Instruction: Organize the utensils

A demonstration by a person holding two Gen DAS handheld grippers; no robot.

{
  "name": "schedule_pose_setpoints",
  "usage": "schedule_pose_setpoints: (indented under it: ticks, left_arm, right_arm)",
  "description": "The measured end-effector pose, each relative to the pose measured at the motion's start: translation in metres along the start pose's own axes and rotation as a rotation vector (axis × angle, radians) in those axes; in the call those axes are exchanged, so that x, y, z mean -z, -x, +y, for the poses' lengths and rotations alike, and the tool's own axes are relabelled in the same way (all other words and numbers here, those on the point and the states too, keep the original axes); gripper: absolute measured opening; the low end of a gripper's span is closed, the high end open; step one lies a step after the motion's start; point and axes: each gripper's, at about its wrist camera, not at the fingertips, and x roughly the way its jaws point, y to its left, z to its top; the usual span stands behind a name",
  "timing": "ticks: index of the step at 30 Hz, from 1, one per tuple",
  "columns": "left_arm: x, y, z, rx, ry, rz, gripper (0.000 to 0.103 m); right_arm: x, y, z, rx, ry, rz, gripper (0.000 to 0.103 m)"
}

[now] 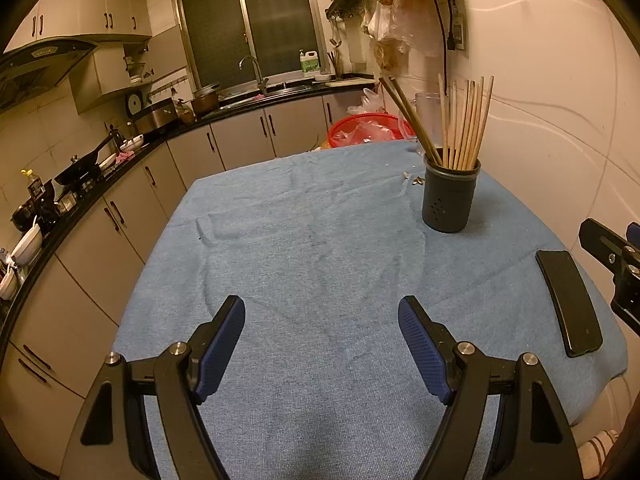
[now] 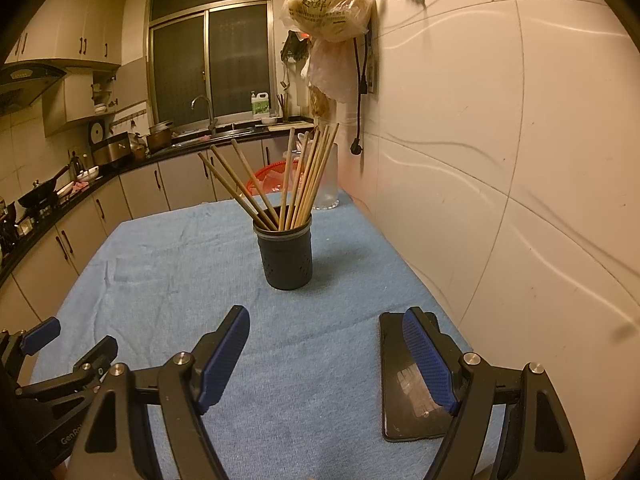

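A dark cylindrical utensil holder stands on the blue cloth near the wall; it also shows in the right wrist view. Several wooden chopsticks stand in it, and two or three darker ones lean left. My left gripper is open and empty above the cloth's near part. My right gripper is open and empty, in front of the holder; its right finger overlaps the phone in view. Part of the right gripper shows at the left view's right edge.
A black phone lies flat on the cloth near the wall, also in the left wrist view. A clear glass stands behind the holder. A red basin sits beyond the table. Kitchen counter and cabinets run along the left.
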Motion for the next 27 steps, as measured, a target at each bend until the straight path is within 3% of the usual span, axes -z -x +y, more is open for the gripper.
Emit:
schedule_pose_setpoints:
  ticks: [24, 27]
  left_arm:
    - [-0.003, 0.002, 0.008, 0.007, 0.017, 0.004, 0.080]
    - [-0.004, 0.008, 0.026, -0.010, 0.085, -0.052, 0.080]
  right_arm:
    - [0.000, -0.002, 0.000, 0.001, 0.008, 0.011, 0.082]
    - [-0.001, -0.007, 0.003, -0.004, 0.017, 0.019, 0.082]
